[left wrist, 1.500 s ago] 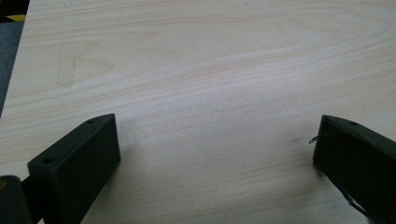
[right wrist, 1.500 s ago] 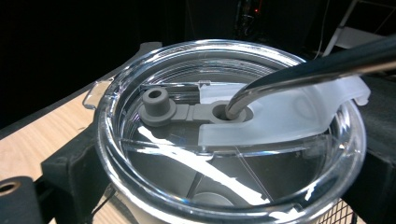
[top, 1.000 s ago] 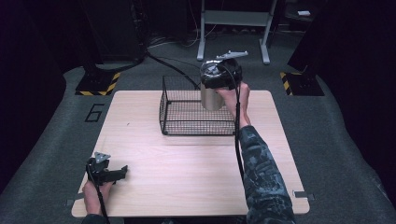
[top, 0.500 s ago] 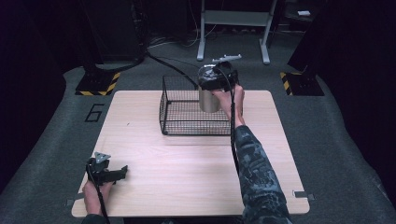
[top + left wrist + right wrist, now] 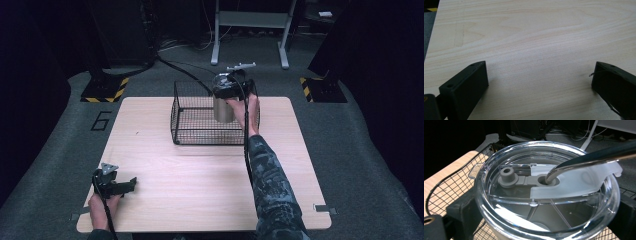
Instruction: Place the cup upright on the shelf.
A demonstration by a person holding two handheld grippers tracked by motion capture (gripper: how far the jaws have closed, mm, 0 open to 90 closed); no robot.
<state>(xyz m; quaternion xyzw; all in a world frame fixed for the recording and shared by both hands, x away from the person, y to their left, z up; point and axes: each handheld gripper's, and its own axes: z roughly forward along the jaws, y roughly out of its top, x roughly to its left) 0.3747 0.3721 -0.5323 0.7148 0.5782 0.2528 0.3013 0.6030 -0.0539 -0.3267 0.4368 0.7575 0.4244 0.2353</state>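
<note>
Right gripper clamps tumbler, now lower into basket than 1 s ago; left gripper spread, idle near-left.

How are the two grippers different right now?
The left gripper is open and holds nothing, with bare table between its fingers; the right gripper is shut on a steel tumbler. The left gripper sits low at the table's near corner; the right gripper is raised at the wire basket on the far side. Both are black, trail a cable, and sit in a hand.
</note>
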